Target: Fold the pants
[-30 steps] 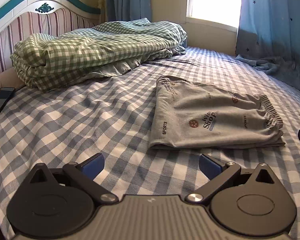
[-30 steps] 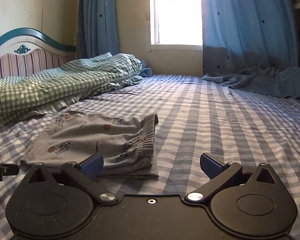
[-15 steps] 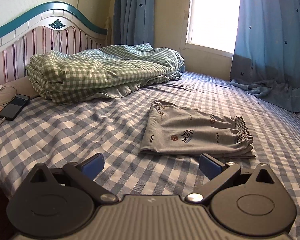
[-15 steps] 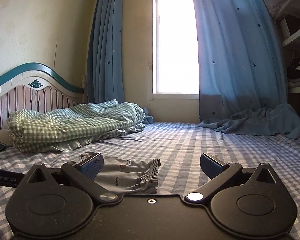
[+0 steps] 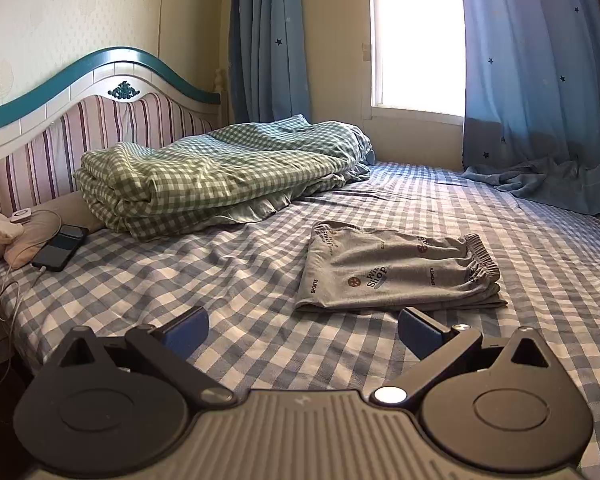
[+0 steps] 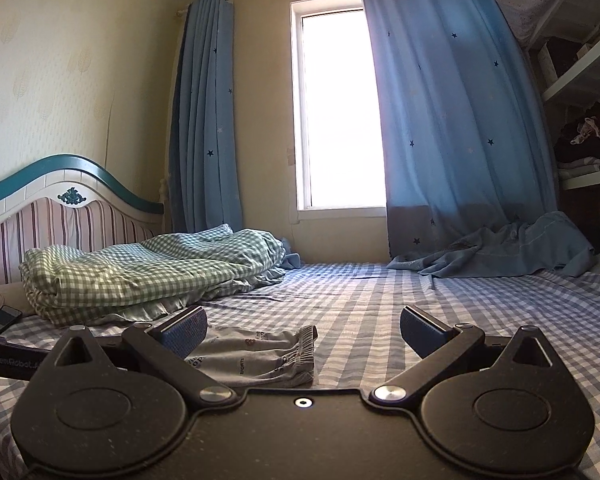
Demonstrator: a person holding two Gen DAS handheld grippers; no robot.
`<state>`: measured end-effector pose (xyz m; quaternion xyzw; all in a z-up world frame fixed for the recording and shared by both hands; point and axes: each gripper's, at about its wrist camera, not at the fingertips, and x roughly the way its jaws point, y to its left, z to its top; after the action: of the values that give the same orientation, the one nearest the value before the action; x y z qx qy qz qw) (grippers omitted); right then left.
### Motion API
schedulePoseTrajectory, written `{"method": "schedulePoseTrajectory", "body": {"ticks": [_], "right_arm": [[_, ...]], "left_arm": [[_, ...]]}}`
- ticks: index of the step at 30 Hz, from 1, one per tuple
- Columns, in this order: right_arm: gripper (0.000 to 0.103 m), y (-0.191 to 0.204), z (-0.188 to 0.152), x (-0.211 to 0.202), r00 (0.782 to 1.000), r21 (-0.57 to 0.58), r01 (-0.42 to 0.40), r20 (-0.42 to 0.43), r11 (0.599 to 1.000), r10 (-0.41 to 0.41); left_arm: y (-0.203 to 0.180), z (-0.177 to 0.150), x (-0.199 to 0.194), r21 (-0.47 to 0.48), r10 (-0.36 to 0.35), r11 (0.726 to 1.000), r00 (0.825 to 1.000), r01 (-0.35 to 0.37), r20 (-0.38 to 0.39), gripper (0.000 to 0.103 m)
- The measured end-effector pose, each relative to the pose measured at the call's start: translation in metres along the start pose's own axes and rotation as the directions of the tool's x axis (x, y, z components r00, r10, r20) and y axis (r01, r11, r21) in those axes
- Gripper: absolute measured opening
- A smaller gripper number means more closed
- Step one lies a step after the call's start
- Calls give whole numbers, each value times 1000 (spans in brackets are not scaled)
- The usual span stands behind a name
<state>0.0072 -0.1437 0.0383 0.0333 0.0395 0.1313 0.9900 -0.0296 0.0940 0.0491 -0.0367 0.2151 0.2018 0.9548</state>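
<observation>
Lying folded into a flat rectangle on a bed covered by a blue-and-white checked sheet [image 5: 228,280] are grey cotton pants [image 5: 392,270] with small printed logos, their gathered elastic waistband turned toward the window side. They rest near the middle of the bed, closer to its near edge than to the far one. Readable print on the fabric includes "SPORTS" and a partly legible "Win… Shop".

Both tools are held above the near edge of the bed, empty. The left gripper [image 5: 302,330] has its blue-padded fingers spread wide, apart from the pants, which lie just beyond its right finger. The right gripper [image 6: 302,330] is likewise spread wide and grips nothing; the pants [image 6: 256,356] show low between its fingers. Compared with a second ago, both cameras have pulled back and risen, so the pants look smaller and more of the room appears.

A folded green-and-white gingham quilt [image 5: 220,172] sits along the striped headboard with teal trim [image 5: 100,80]. At the bed's left corner a black phone [image 5: 60,248] lies on a cable. Blue star-print curtains [image 6: 440,120] frame a bright window [image 6: 340,108], one trailing onto the far edge. Wall shelves [image 6: 580,80] at the right hold clothes.
</observation>
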Motion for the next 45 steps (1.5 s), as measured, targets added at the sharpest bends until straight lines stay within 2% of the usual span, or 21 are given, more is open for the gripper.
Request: {"method": "schedulePoseTrajectory", "body": {"ticks": [12,21,29,38,45], "right_arm": [[103,10,-4,-26,1000,-23,-3,-1,1000,3],[102,12,-35,-42,997,-19,44,-70,999,-45],[103,14,-55,-41,993,-30,25,-118,999,-28],[102,15,-63,-42,989,-43,10,-145,999,-17],[102,15,-64,-41,988,-45,2,-153,999,-9]], "left_arm": [[9,-8,-29,-7,18,1000,998,-18,54,103],[27,-38,-27,-36,-13,999,1000,14,28,103],[33,-58,-24,-45,-5,999,1000,6,17,103],[28,-69,-18,-18,-7,1000,1000,6,-22,103],[26,-70,-17,-11,-12,1000,1000,12,-24,103]]}}
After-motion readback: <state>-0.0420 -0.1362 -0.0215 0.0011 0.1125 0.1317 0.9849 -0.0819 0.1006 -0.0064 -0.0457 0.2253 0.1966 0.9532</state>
